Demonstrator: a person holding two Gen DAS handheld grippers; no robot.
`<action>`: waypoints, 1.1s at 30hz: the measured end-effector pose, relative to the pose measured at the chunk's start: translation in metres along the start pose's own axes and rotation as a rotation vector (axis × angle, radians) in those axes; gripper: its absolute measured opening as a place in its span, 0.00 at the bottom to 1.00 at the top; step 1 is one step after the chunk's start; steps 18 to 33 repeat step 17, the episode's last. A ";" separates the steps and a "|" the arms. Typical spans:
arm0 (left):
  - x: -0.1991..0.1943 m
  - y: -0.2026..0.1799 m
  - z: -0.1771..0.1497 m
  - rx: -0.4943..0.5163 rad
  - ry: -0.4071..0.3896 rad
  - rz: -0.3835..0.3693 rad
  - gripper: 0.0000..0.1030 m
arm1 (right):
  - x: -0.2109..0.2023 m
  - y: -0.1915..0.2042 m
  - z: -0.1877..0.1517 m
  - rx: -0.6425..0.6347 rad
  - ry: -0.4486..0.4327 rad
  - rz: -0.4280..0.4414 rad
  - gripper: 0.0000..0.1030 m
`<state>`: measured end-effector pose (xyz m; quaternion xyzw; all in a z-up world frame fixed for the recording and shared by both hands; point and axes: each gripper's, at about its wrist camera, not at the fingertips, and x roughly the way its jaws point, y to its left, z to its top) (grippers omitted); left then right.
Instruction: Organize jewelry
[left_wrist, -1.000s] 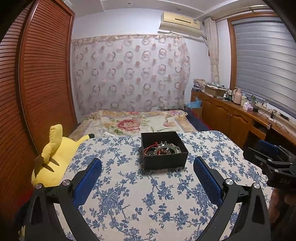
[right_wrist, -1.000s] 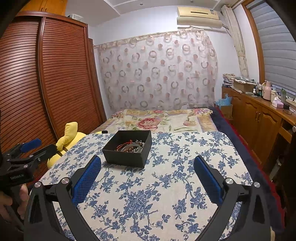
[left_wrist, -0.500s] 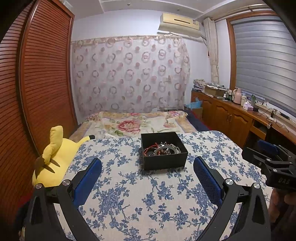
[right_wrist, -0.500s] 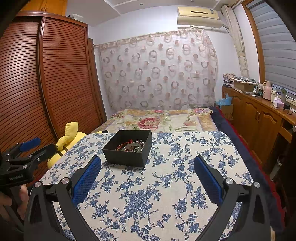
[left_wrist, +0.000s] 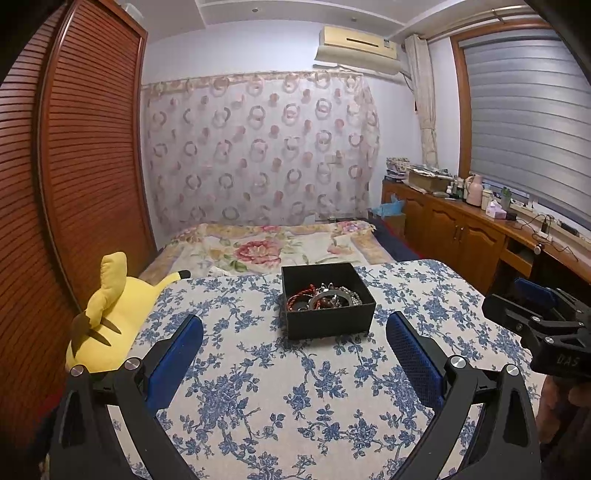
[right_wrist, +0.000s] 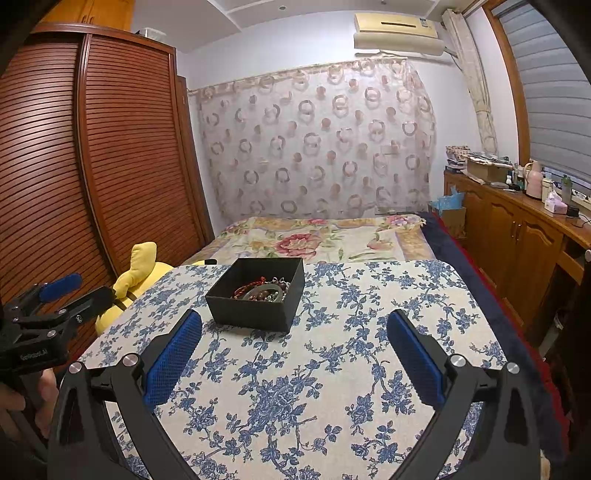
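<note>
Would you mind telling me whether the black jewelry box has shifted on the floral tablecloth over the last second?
No. The black jewelry box sits on the same blue flower patches of the floral tablecloth in both wrist views.

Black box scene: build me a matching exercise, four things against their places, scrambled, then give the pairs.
Things:
1. black box
2. jewelry
3. yellow plush toy
4. air conditioner

Places:
A. high on the wall above the curtain
B. off the table's left edge, by the wardrobe
C. inside the box
D. on the flowered tablecloth, ahead of the open left gripper

Pairs: 1-D, 2-C, 3-B, 4-A
</note>
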<state>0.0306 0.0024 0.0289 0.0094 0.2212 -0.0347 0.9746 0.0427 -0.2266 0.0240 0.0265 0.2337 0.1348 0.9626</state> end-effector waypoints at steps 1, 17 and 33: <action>0.000 -0.001 0.000 0.001 0.000 0.000 0.93 | 0.000 0.001 0.000 -0.001 0.000 -0.001 0.98; 0.003 -0.001 -0.003 0.000 0.004 0.005 0.93 | 0.000 0.001 0.000 -0.001 0.000 -0.002 0.98; 0.003 -0.001 -0.003 0.000 0.004 0.005 0.93 | 0.000 0.001 0.000 -0.001 0.000 -0.002 0.98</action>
